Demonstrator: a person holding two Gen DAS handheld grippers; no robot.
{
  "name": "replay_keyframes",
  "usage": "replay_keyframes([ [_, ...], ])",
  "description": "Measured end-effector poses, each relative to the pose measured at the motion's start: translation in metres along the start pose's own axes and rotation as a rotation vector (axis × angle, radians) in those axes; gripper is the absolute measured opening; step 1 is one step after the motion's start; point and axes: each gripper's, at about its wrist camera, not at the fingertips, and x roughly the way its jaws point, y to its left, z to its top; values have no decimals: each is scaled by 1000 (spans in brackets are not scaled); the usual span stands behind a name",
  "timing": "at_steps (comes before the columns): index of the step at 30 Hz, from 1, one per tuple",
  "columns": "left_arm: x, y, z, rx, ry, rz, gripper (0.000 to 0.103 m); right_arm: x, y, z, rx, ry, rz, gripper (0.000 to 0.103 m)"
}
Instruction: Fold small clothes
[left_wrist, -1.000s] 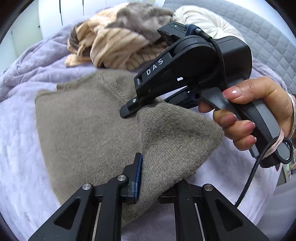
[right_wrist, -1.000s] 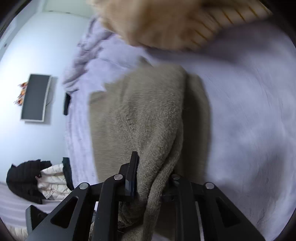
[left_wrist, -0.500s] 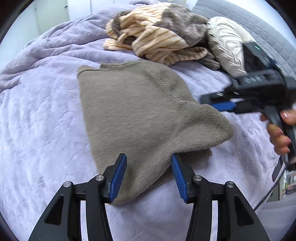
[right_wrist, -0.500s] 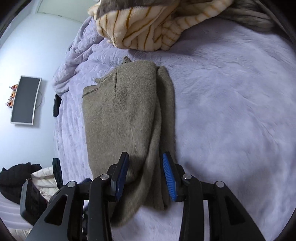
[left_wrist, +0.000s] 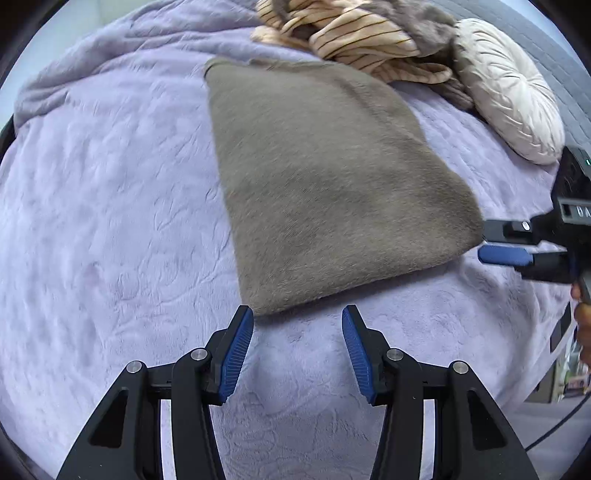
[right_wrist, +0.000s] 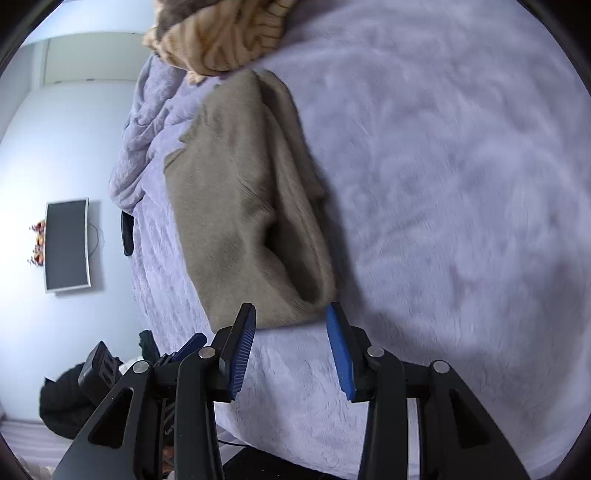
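Left wrist view: lilac blanket (left_wrist: 110, 221) covers the frame; folded taupe sweater (left_wrist: 325, 192) lies flat on it at centre, striped clothes pile (left_wrist: 354, 40) at 12 o'clock, cream cushion (left_wrist: 513, 92) at 2 o'clock. Right gripper (left_wrist: 495, 243) sits at 3 o'clock beside the sweater's edge, jaws having just parted, empty. Left gripper (left_wrist: 297, 350) at 6 o'clock, jaws having just opened, nothing between them.

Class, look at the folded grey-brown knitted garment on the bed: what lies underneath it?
The folded grey-brown knitted garment lies flat on a lilac plush blanket, which shows all around it. In the right wrist view, its own lower layers show. Anything beneath them is covered.
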Motion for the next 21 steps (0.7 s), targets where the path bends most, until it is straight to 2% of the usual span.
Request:
replay_keyframes([
  [4, 20, -5, 4, 45, 9, 98, 51, 13, -6, 1, 24, -11, 29, 42],
  [5, 19, -3, 7, 29, -4, 101, 51, 15, -4, 4, 30, -19, 31, 25],
  [6, 15, 1, 8, 1, -28, 108, 51, 17, 0, 8, 28, -25, 31, 17],
  [7, 11, 7, 11, -40, -56, 123, 51, 17, 7, 11, 8, -31, 31, 16],
  [9, 8, 20, 13, -123, -71, 112, 52, 15, 22, 11, -56, -35, 39, 15],
  [11, 14, 33, 11, -189, -52, 79, 52, 15, 30, 9, -101, -25, 6, 15],
  [16, 19, 34, -4, -194, -5, 80, 52, 36, 2, 1, -57, 17, -148, 16],
  [19, 8, 37, -14, -198, 0, 87, 52, 29, -9, -5, -4, 4, -152, 18],
  [21, 1, 41, -18, -206, 5, 104, 52, 22, -6, -9, -19, -1, -185, 22],
])
